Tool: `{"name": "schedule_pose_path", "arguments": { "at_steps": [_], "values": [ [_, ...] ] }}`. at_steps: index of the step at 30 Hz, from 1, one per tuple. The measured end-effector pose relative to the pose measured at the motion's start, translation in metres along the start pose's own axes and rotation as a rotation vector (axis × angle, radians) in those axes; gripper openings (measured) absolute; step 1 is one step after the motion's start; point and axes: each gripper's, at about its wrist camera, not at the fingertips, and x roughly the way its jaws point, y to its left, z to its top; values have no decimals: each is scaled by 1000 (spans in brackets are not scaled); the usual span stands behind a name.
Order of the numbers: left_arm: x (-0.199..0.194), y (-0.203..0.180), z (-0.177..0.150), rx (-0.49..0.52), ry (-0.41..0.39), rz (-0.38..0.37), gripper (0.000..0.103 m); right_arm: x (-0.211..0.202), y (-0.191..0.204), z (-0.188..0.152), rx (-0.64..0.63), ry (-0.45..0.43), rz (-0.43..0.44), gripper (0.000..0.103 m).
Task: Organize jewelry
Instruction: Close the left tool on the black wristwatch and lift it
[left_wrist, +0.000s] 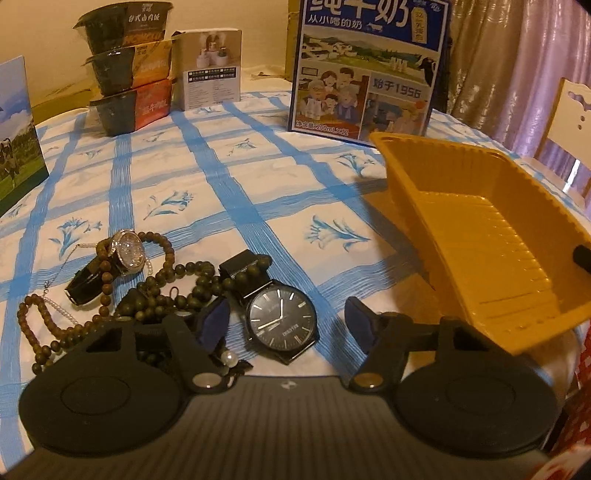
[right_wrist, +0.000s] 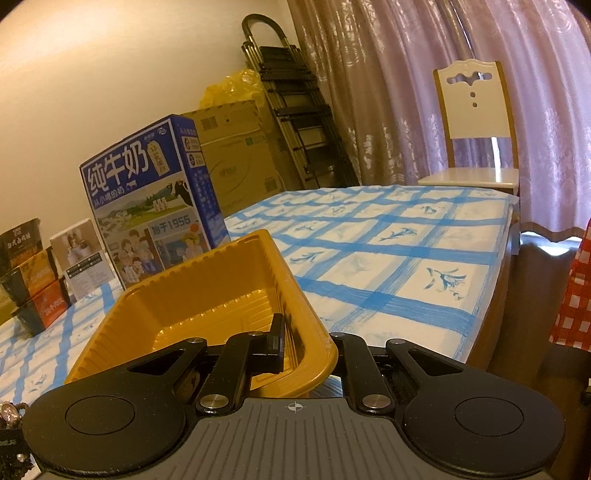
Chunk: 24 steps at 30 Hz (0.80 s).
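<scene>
While the table carries a blue-checked cloth (left_wrist: 258, 155), findings run left to right as follows.

Far left: a picture card (left_wrist: 18, 129) stands upright at the cloth's edge.
Rear left: three stacked meal bowls (left_wrist: 125, 66), with a small white box (left_wrist: 210, 70) just beside them.
Jewelry pile: a rhinestone watch (left_wrist: 127, 253) lies on brown bead strands (left_wrist: 166, 280); a thin pearl chain (left_wrist: 62, 306) runs through the pile.
Black watch (left_wrist: 282, 317): flat on the cloth, face up, at the right edge of the pile.
Left gripper (left_wrist: 290, 325): jaws apart, blue pads on either side of the black watch's face, neither pressing on it.
Milk carton (left_wrist: 369, 66): upright at the rear, behind the tray.
Yellow tray (left_wrist: 491, 236): empty, tilted with its near end raised off the cloth.
Right gripper (right_wrist: 295, 339): fingers closed on the tray's near rim, one finger (right_wrist: 277, 332) inside the wall, the other hidden outside it.
Far right: a white chair (right_wrist: 476, 129) before the curtain (right_wrist: 388, 92).
</scene>
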Motion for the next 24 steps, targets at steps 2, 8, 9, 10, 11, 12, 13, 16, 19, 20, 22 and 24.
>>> {"name": "schedule_pose_path", "arguments": {
  "at_steps": [2,8,9,10,11,12,13,16,19,20,22,24],
  "values": [
    [5,0,-1,0,11,5,54,0,0,0,0,0,1,12],
    [7,5,-2,15,14,-4,41,-3,-7,5,-11,-5,0,11],
    [6,7,-2,17,18,-12,41,-5,-9,6,-10,-5,0,11],
    [4,8,-2,20,25,-21,39,-7,-11,7,-8,-4,0,11],
    [3,9,-3,23,32,-31,39,-8,-13,8,-6,-5,-1,11],
    [0,11,-4,25,39,-44,39,-9,-14,8,-5,-5,-2,11],
    [-3,13,-4,25,49,-62,39,-13,-16,9,-1,-4,-2,11],
    [-14,19,-5,9,89,-118,38,-18,-21,11,8,1,6,10],
    [-30,20,-9,40,117,-155,38,-23,-22,12,12,4,16,10],
    [-36,20,-11,54,127,-164,38,-24,-22,12,13,4,20,9],
    [-44,21,-14,69,141,-175,38,-27,-21,13,11,2,31,9],
    [-52,22,-17,80,152,-185,38,-29,-21,13,11,4,36,8]
  ]
}}
